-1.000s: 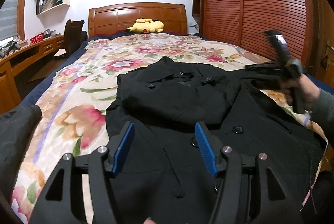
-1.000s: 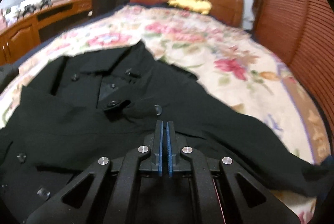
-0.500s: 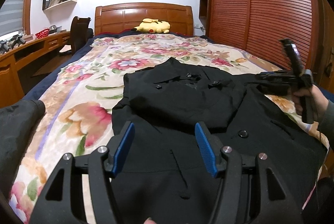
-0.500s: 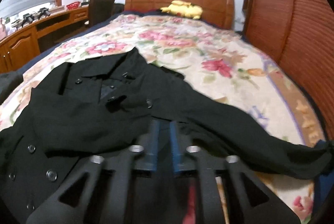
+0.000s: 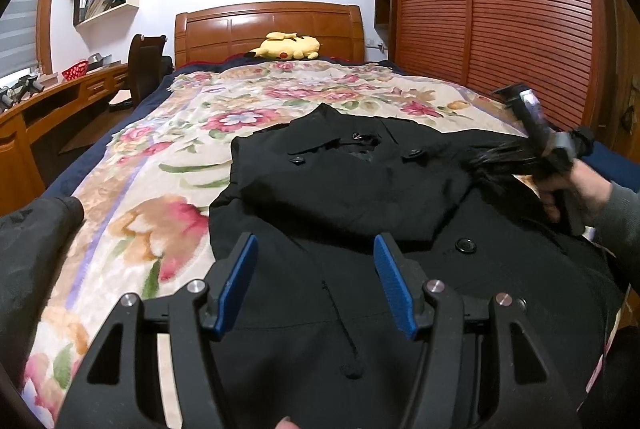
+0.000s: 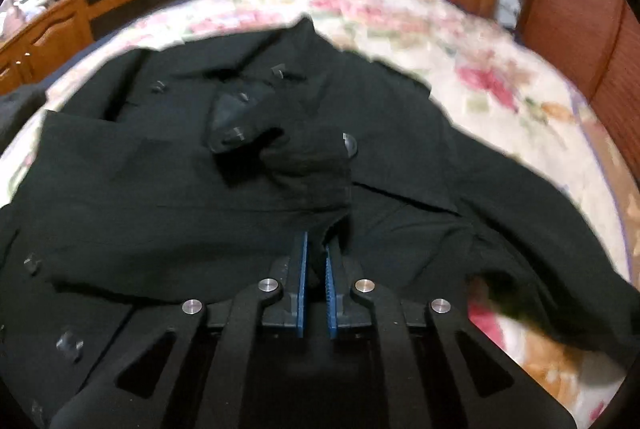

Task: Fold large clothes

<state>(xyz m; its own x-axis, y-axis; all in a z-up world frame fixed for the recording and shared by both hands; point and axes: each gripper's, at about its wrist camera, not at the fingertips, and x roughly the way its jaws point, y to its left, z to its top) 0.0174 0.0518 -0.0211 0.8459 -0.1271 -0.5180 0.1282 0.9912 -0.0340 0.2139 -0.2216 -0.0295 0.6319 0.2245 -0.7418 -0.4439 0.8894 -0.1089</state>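
A black coat (image 5: 360, 189) lies spread on a bed with a floral cover (image 5: 160, 189), its collar toward the far wooden headboard (image 5: 268, 29) and its buttoned front facing up. One sleeve is folded across the chest; in the right wrist view the other sleeve (image 6: 540, 229) trails out to the right over the cover.

The left gripper (image 5: 316, 261) hangs over the near part of the coat with its blue-padded fingers (image 5: 236, 281) standing well apart. Nothing is between them, and whether the tips touch the cloth cannot be told.

The right gripper (image 6: 316, 249) is closed to a narrow slit, and a pinch of the coat's black cloth sits between its blue pads (image 6: 302, 281), just near the folded sleeve's cuff. In the left wrist view this gripper (image 5: 492, 165) shows as a blur at the coat's right side, held by a hand (image 5: 576, 189) in a grey sleeve.

A yellow plush toy (image 5: 288, 47) lies at the headboard. A wooden desk (image 5: 48, 101) runs along the left, and slatted wardrobe doors (image 5: 500, 9) stand on the right.
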